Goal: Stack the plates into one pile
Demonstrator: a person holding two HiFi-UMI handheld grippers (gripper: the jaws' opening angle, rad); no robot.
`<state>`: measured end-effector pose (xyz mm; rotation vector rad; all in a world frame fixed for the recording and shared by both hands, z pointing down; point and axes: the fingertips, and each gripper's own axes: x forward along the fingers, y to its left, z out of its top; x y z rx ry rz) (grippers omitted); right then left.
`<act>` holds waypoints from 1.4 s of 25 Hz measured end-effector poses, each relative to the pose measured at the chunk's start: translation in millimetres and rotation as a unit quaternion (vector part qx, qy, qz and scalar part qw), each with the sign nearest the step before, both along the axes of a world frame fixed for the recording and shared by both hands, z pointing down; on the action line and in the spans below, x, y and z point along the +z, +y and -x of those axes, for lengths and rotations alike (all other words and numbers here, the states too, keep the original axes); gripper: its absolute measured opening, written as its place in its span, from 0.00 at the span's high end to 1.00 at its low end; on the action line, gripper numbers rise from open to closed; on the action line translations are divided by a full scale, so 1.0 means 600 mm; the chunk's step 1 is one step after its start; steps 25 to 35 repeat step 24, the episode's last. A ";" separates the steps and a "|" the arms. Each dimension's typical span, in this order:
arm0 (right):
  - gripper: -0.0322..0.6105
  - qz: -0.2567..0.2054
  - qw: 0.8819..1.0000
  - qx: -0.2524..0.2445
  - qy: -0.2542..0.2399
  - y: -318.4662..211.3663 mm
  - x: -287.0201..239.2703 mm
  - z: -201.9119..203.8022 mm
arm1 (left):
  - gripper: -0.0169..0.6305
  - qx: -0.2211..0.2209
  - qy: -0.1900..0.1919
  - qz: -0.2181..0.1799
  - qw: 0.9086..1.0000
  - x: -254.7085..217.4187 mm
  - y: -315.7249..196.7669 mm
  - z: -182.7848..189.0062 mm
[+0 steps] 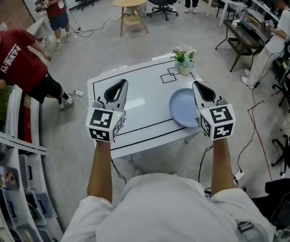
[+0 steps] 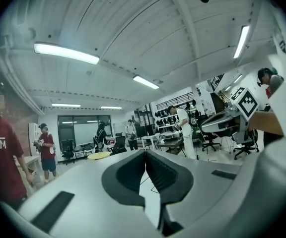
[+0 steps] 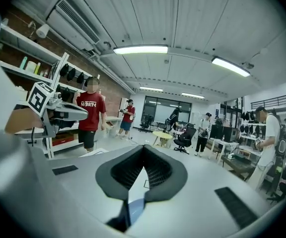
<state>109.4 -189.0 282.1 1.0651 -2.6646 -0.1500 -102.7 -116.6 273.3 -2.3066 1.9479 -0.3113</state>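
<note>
On the table [image 1: 135,92] sits a blue plate [image 1: 184,107]. Over the table, the left gripper [image 1: 121,82] and right gripper [image 1: 196,84] are squeezed closed, holding nothing.

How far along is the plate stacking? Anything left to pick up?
Looks done: only one blue plate shows on the white table, possibly a pile; I can't count layers. In hand: nothing; the left gripper and right gripper are shut and empty above the table. Left: no loose plates visible.
</note>
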 end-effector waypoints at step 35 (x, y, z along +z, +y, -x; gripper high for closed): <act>0.93 -0.035 0.999 -0.032 0.004 0.029 -0.049 0.064 | 0.94 -0.008 -0.016 -0.024 1.000 -0.046 0.035 0.030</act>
